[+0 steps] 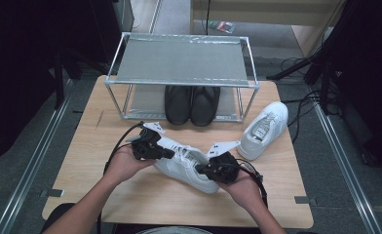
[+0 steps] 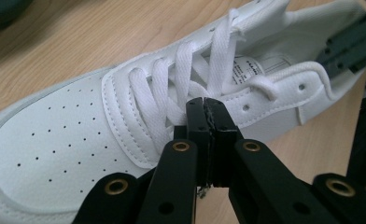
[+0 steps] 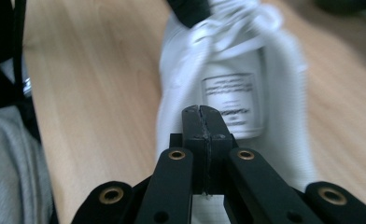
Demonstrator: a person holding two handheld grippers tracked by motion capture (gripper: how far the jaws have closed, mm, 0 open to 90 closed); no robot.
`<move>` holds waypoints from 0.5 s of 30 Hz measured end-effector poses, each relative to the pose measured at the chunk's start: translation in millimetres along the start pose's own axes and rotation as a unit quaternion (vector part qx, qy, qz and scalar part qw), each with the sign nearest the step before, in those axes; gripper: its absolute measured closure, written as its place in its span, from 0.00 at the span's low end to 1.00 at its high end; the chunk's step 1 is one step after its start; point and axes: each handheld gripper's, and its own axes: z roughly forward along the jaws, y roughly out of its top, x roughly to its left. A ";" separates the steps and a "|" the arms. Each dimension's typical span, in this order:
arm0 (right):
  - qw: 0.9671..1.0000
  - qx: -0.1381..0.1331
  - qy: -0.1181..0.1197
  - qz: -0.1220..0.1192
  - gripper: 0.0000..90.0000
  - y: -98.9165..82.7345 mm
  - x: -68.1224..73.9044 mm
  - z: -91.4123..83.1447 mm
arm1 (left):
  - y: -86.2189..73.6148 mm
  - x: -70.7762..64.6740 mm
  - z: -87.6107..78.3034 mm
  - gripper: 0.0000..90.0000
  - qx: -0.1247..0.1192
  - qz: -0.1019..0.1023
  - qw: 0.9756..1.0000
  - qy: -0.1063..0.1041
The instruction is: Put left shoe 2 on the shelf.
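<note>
Sneaker between our two grippers

Sneaker (image 1: 186, 165) lies on the table (image 1: 130, 195), in front of the rack (image 1: 179, 63), well apart from its mate (image 1: 264, 129). Our left gripper (image 2: 204, 105) rests its pressed-together jaws at the sneaker's laces (image 2: 181, 79). Our right gripper (image 3: 202, 112), jaws likewise pressed together, sits at the sneaker's heel opening.

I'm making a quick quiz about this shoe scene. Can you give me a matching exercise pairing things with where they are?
Things:
1. black shoes
2. near white sneaker
3. far white sneaker
4. metal rack

Places:
A. at the table's right edge, alone
B. between the two grippers
C. at the back of the table
D. on the rack's lower shelf

Pairs: 1-D, 2-B, 3-A, 4-C
</note>
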 end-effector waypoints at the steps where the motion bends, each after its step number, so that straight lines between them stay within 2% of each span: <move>1: 1.000 -0.009 -0.004 -0.001 1.00 1.2 -2.8 -3.2 | -0.9 -2.5 -2.4 1.00 -0.005 -0.001 1.000 0.000; 4: 0.999 -0.033 -0.020 0.008 1.00 4.8 -12.0 -12.5 | -5.4 -8.3 -6.8 1.00 -0.010 0.001 1.000 0.004; 7: 0.998 -0.045 -0.030 0.017 1.00 7.3 -23.8 -17.5 | -10.6 -13.4 -9.7 1.00 -0.011 0.001 1.000 0.010; 11: 0.998 -0.048 -0.036 0.025 1.00 9.8 -38.2 -16.0 | -18.2 -15.9 -9.6 0.99 -0.011 -0.009 1.000 0.013; 15: 0.998 -0.039 -0.035 0.031 1.00 12.7 -48.0 -6.6 | -26.8 -14.3 -0.5 0.98 0.006 -0.022 1.000 0.012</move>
